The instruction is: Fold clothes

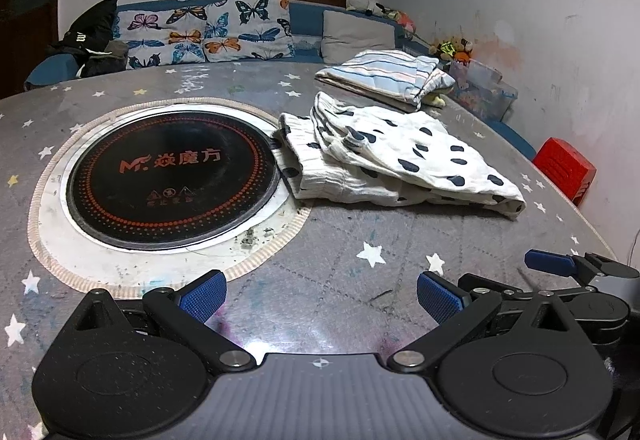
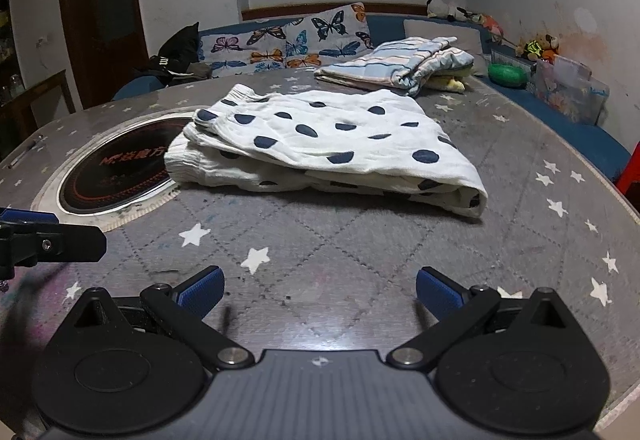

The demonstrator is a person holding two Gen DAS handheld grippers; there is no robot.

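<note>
A white garment with dark blue dots [image 1: 400,159] lies folded on the grey star-print table, right of the round cooktop; it also shows in the right wrist view [image 2: 332,143]. Behind it lies a folded striped cloth [image 1: 384,77], seen too in the right wrist view [image 2: 400,65]. My left gripper [image 1: 320,298] is open and empty, low over the table in front of the garment. My right gripper [image 2: 320,294] is open and empty, also in front of the garment, and its finger shows at the right in the left wrist view [image 1: 552,264].
A black round cooktop [image 1: 172,175] is set into the table [image 1: 340,280] at the left. A sofa with butterfly cushions [image 1: 208,29] runs behind. A clear toy box [image 1: 484,89] and a red stool [image 1: 564,167] stand at the right by the wall.
</note>
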